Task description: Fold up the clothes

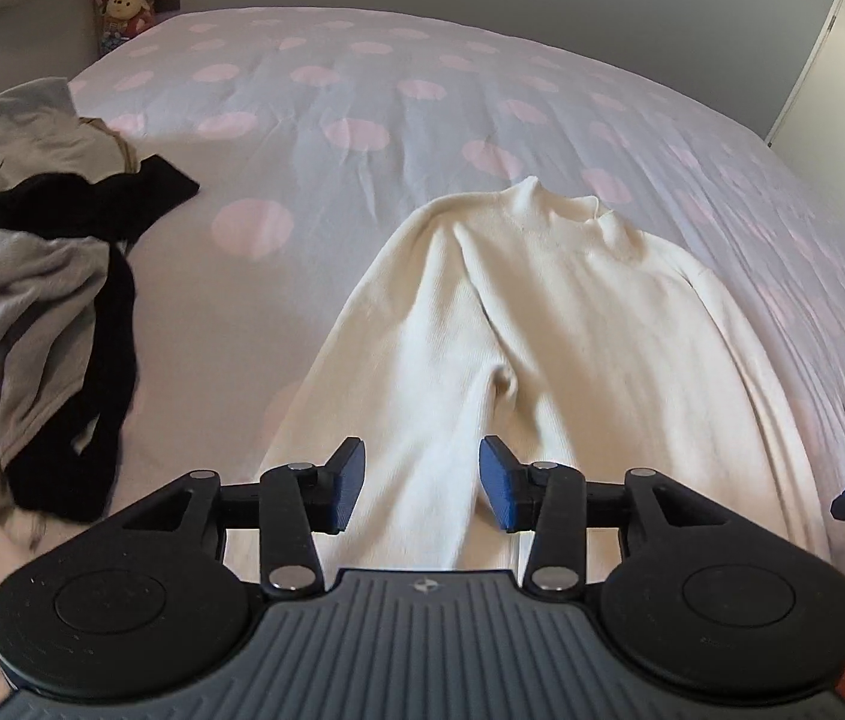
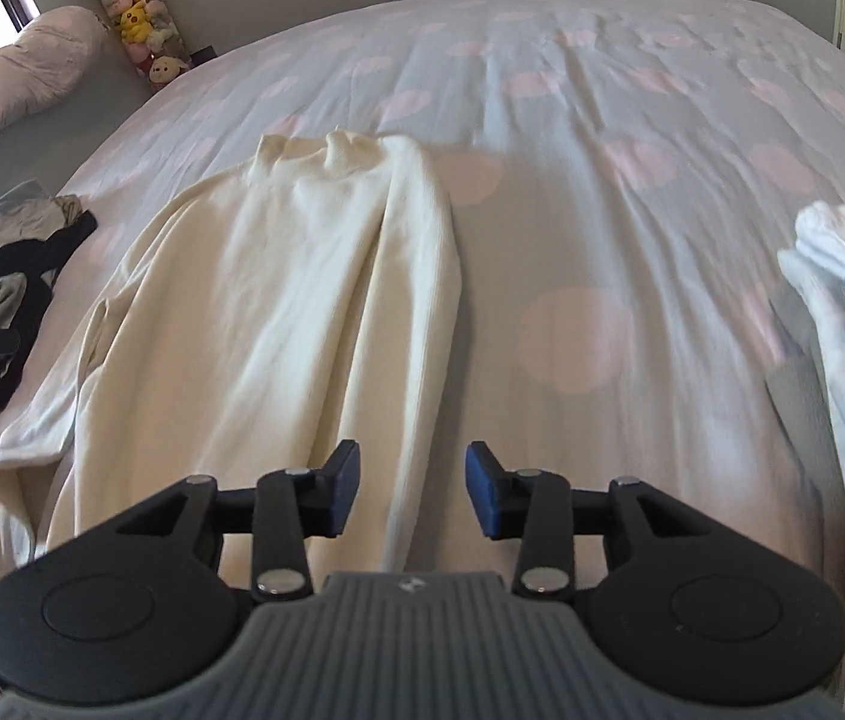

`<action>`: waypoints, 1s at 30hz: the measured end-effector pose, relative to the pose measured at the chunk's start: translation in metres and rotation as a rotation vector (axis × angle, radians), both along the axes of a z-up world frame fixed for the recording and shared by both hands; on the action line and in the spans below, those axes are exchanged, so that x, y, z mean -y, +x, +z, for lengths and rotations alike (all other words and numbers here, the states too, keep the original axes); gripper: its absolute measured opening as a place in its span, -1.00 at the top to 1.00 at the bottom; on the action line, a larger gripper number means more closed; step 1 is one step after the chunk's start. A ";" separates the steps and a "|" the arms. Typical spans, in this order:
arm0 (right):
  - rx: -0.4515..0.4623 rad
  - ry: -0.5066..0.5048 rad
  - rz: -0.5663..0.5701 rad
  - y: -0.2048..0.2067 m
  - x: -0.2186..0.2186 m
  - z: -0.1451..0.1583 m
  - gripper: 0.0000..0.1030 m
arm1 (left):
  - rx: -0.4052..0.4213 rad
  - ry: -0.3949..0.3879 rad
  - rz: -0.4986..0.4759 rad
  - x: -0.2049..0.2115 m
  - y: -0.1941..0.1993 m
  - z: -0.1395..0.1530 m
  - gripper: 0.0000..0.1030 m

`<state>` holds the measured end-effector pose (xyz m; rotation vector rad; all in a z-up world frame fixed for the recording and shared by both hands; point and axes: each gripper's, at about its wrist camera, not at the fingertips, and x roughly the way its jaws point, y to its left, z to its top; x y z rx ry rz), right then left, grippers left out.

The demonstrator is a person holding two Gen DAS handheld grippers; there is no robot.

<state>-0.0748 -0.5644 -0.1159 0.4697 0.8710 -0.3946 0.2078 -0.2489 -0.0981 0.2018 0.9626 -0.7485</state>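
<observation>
A cream sweater (image 1: 542,324) lies flat on a polka-dot bed (image 1: 332,90), collar toward 12 o'clock, sleeves folded in. The left tool (image 1: 421,483) and the right tool (image 2: 412,491) hang above its lower half, both released, nothing between the blue pads. A clothes pile (image 1: 32,276) sits at 9 o'clock.

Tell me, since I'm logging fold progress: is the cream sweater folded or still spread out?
Mostly spread: the cream sweater lies lengthwise on the bed, collar far, body wrinkled, no fold across it.
</observation>
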 end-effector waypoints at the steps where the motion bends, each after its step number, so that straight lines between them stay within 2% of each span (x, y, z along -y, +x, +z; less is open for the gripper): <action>1: -0.020 0.001 0.009 -0.007 -0.006 -0.001 0.17 | 0.005 -0.002 0.003 -0.005 -0.005 -0.002 0.22; 7: -0.200 0.004 0.123 -0.025 -0.021 -0.010 0.17 | 0.052 -0.033 0.015 -0.034 -0.037 -0.021 0.23; 11: -0.337 0.023 0.195 -0.015 -0.017 -0.023 0.17 | 0.020 -0.057 0.026 -0.043 -0.036 -0.034 0.23; 13: -0.399 0.033 0.205 -0.007 -0.016 -0.031 -0.03 | 0.002 -0.079 0.047 -0.049 -0.033 -0.036 0.23; 14: -0.430 0.037 0.210 -0.003 -0.015 -0.035 -0.30 | 0.001 -0.090 0.055 -0.052 -0.033 -0.036 0.23; 16: -0.482 0.048 0.209 0.003 -0.014 -0.044 -0.35 | -0.004 -0.121 0.054 -0.056 -0.034 -0.035 0.23; 19: -0.530 0.032 0.185 0.005 -0.016 -0.053 -0.26 | -0.015 -0.135 0.057 -0.060 -0.035 -0.036 0.23; 20: -0.539 0.019 0.182 0.005 -0.018 -0.054 -0.12 | -0.018 -0.138 0.059 -0.061 -0.035 -0.037 0.23; 21: -0.541 0.008 0.180 0.004 -0.020 -0.053 0.13 | -0.020 -0.145 0.062 -0.063 -0.035 -0.036 0.23; 22: -0.535 0.000 0.180 0.002 -0.022 -0.050 0.26 | -0.022 -0.156 0.067 -0.065 -0.035 -0.036 0.23; 23: -0.529 -0.009 0.179 -0.002 -0.024 -0.048 0.67 | -0.026 -0.170 0.073 -0.068 -0.034 -0.035 0.23; 24: -0.518 -0.017 0.179 -0.005 -0.026 -0.045 0.84 | -0.034 -0.187 0.080 -0.071 -0.033 -0.035 0.23; 27: -0.466 -0.045 0.141 -0.019 -0.026 -0.028 0.86 | -0.061 -0.223 0.106 -0.079 -0.029 -0.036 0.23; 30: -0.389 -0.050 0.083 -0.036 -0.016 0.002 0.86 | -0.077 -0.235 0.120 -0.083 -0.027 -0.037 0.23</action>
